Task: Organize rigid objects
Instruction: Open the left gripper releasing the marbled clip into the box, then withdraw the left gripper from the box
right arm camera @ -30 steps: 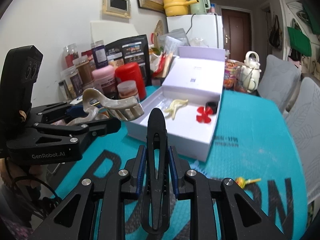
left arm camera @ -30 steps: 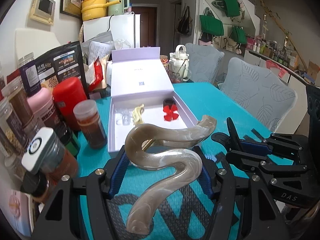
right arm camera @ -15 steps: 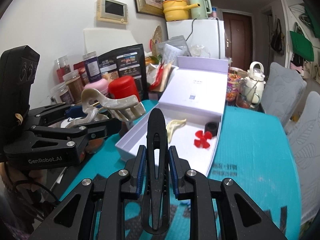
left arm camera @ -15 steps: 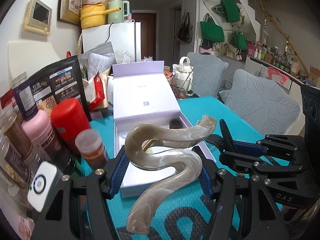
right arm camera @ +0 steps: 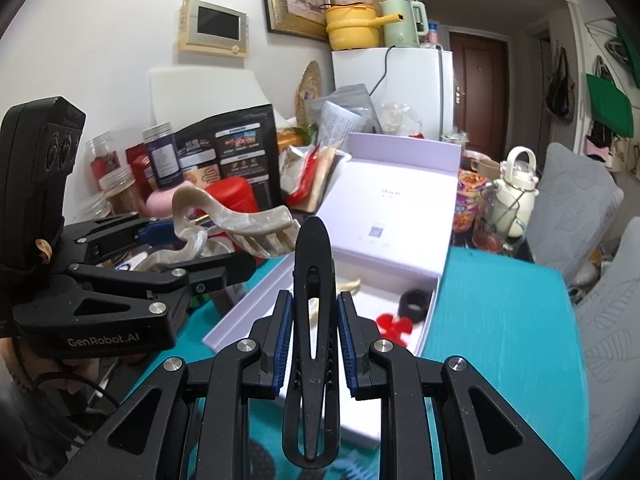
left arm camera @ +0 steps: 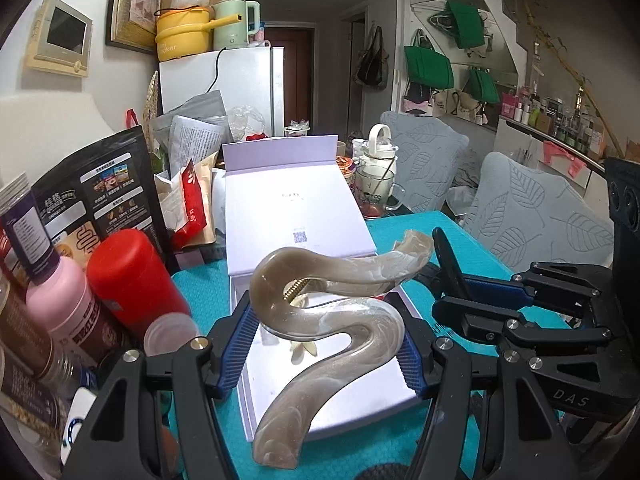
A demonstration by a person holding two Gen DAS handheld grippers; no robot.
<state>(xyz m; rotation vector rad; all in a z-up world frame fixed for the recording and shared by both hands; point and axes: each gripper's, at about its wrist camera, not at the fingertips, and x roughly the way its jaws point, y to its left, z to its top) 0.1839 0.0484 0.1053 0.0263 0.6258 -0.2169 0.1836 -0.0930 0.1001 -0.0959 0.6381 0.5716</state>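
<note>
We hold a big beige clip (left arm camera: 320,320) in our left hand-held gripper (left arm camera: 326,350). Its pads (left arm camera: 236,336) press on the clip from both sides, so it is held tight. Our right hand-held gripper (right arm camera: 314,334) is squeezed narrow on a thin black clip (right arm camera: 312,344).

What is new? A second ago the box (left arm camera: 304,404) was well ahead of us. Now both hand-held grippers have come closer and a bit higher. The beige clip now hangs over the near part of the box. The black clip's tip is over the box too, just ahead of the right hand-held gripper.

Inside the box, ahead of the right hand-held gripper, we see a red clip (right arm camera: 394,326), a black ring (right arm camera: 416,304) and a pale clip (right arm camera: 348,285). The lid (left arm camera: 292,212) stands open behind them. Jars and a red can (left arm camera: 132,280) crowd the table (right arm camera: 500,340) to the left of the left hand-held gripper.

We think this means both clips are almost ready to go in. Next we should go down a little and let go. We must keep clear of the red can.
</note>
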